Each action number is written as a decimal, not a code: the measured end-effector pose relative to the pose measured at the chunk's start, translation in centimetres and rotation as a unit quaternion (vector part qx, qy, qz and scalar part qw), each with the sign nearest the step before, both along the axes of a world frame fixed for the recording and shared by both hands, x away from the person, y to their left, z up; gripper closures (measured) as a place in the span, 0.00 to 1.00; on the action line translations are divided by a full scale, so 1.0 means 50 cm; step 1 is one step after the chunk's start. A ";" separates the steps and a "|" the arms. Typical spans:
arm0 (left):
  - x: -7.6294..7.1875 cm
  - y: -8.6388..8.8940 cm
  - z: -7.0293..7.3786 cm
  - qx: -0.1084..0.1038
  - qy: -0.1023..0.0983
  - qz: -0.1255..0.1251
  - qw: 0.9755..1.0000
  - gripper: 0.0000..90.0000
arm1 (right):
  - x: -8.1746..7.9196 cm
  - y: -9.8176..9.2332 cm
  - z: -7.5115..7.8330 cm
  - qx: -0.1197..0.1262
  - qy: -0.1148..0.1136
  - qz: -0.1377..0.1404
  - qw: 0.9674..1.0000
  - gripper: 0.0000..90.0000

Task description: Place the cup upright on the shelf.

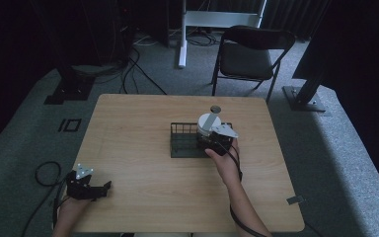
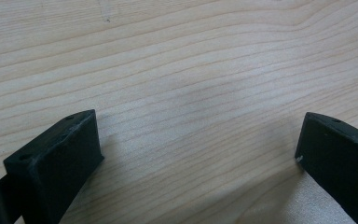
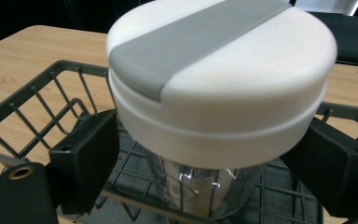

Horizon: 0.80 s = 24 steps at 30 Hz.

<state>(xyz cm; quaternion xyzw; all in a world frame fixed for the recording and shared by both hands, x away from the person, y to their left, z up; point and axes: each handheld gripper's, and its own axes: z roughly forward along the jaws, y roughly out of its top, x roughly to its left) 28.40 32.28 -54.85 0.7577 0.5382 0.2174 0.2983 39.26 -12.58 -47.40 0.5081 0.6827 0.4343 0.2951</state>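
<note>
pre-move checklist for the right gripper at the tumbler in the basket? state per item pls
1. Tumbler sits between the right gripper jaws: ok.
2. Jaws touching the steel body: cannot tell; both stand wide of it, below the lid.
3. White lid with grey band seated: ok.
4. Tumbler upright inside the wire basket: ok.
5. Left gripper open, away from the basket, over bare table: ok.

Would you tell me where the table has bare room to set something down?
The table is bare left of the basket up to the left gripper, and along the near edge between both forearms. The right strip beyond the right gripper is free too. It is crowded only at the basket, where the cup stands.
</note>
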 end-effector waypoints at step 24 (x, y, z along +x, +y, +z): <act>0.000 0.000 0.000 0.000 0.000 0.000 1.000 0.00 | -0.038 -0.028 0.023 0.005 -0.021 0.017 1.000 0.13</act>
